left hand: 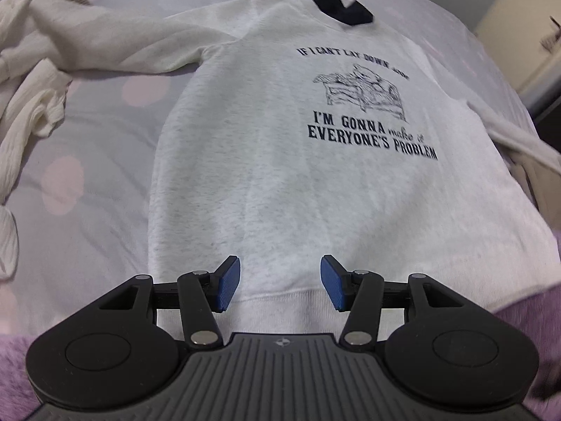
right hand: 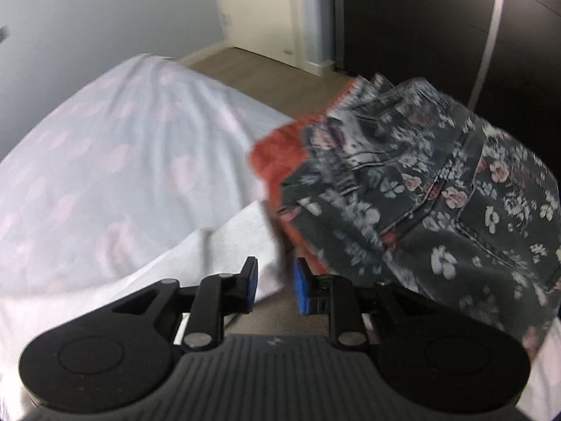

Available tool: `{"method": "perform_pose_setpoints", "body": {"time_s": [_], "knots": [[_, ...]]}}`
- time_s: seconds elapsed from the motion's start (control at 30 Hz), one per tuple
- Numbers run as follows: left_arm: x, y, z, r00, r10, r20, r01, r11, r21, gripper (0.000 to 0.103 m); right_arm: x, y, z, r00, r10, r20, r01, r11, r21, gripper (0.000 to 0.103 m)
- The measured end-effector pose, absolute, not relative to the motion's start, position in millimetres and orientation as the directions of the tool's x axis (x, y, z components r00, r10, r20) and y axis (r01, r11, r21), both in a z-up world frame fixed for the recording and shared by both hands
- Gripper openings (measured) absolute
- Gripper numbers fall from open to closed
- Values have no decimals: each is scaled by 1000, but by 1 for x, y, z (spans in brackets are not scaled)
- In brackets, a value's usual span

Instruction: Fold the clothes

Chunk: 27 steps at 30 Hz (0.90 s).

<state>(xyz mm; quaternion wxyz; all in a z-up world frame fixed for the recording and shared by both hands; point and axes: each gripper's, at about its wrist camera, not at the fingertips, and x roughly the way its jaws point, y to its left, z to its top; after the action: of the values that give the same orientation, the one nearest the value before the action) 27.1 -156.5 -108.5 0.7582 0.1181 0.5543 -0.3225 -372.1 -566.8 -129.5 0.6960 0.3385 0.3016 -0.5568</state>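
A pale grey sweatshirt with a black collar and dark printed lettering lies face up and flat on the bed. Its left sleeve stretches out to the left, and its right sleeve hangs off to the right. My left gripper hovers open just above the ribbed hem, with nothing between its blue pads. In the right wrist view my right gripper stands narrowly open at the bed's edge. A strip of white fabric lies beside its left finger, and no pad presses on it.
A cream ribbed garment lies crumpled at the left on the dotted sheet. A dark floral garment rests on a red-orange cloth right of my right gripper. Beyond are the wooden floor and a dark wardrobe.
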Motion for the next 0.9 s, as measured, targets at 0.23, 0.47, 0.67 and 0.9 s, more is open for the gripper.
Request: {"method": "perform_pose_setpoints", "body": {"time_s": [0.23, 0.47, 0.67, 0.9], "knots": [[37, -121, -98, 200, -311, -929, 607, 784, -132, 52, -355, -475, -113, 420, -427, -801, 892, 357, 277, 31], [75, -91, -122, 60, -339, -939, 476, 836, -272, 53, -310, -384, -121, 573, -179, -800, 753, 500, 427, 40], [91, -91, -153, -91, -319, -943, 421, 846, -327, 53, -298, -315, -130, 589, -18, -808, 687, 538, 488, 45], [99, -88, -184, -174, -346, -922, 341, 857, -386, 50, -299, -268, -148, 574, 54, -817, 670, 542, 507, 46]]}}
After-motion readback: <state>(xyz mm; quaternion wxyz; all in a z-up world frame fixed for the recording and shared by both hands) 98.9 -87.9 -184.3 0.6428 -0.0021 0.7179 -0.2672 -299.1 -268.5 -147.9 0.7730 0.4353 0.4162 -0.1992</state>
